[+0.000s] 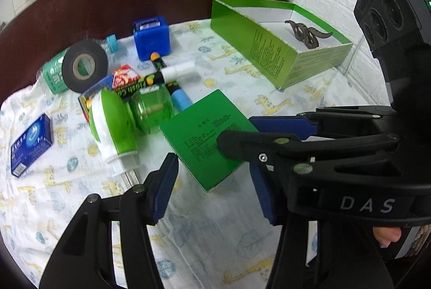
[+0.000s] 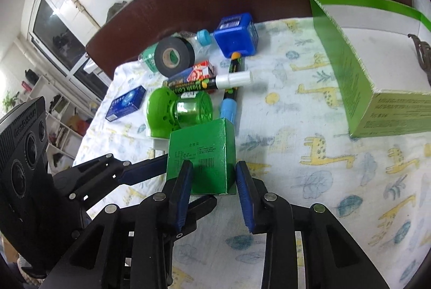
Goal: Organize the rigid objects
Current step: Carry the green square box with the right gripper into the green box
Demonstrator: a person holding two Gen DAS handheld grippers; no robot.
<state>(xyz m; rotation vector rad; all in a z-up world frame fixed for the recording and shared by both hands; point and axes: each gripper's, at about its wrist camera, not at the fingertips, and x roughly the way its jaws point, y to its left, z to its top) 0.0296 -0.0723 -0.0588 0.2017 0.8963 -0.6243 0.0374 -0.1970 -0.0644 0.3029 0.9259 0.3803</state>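
Item: green box (image 2: pixel 200 154), lower centre of right-wrist view, tilted on edge on giraffe cloth (image 2: pixel 309 181).
Right gripper (image 2: pixel 212 178): clamped on box's near end, prob. to lift it.
Left gripper (image 1: pixel 212 181): unclenched, nothing between pads, box just beyond; prob. steadying approach.
Dest. (judged): open tray (image 2: pixel 350 68), upper right, holds one dark piece.
Clutter pile, upper left: tape roll (image 2: pixel 175 56), blue cube (image 2: pixel 237 33), markers; unsorted.

bare cloth (image 2: pixel 309 208) right, clutter (image 2: pixel 188 89) left, tall open box (image 2: pixel 350 79) beyond
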